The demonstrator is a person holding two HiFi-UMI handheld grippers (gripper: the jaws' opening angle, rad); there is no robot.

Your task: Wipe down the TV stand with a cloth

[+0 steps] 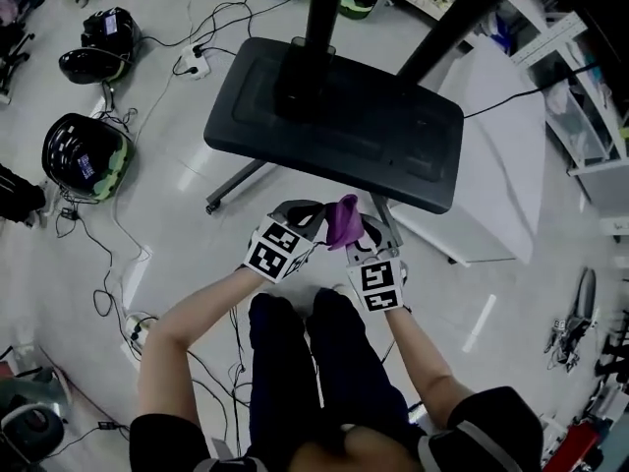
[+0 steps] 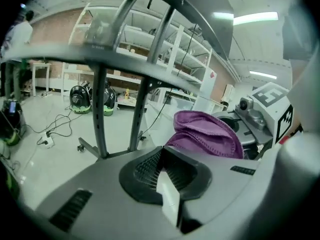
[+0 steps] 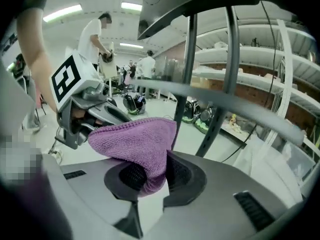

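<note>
TV stand shelf (image 1: 393, 141) was open along its near edge and right corner; the post (image 1: 316, 28) obstructed its rear-left.

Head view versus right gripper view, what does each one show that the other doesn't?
Head view only: the top of the stand's dark shelf and the person's legs. Right gripper view only: the right tool with its jaws closed on the purple cloth, and people standing behind. Both: the cloth, the left tool beside it, and the stand's posts.
</note>
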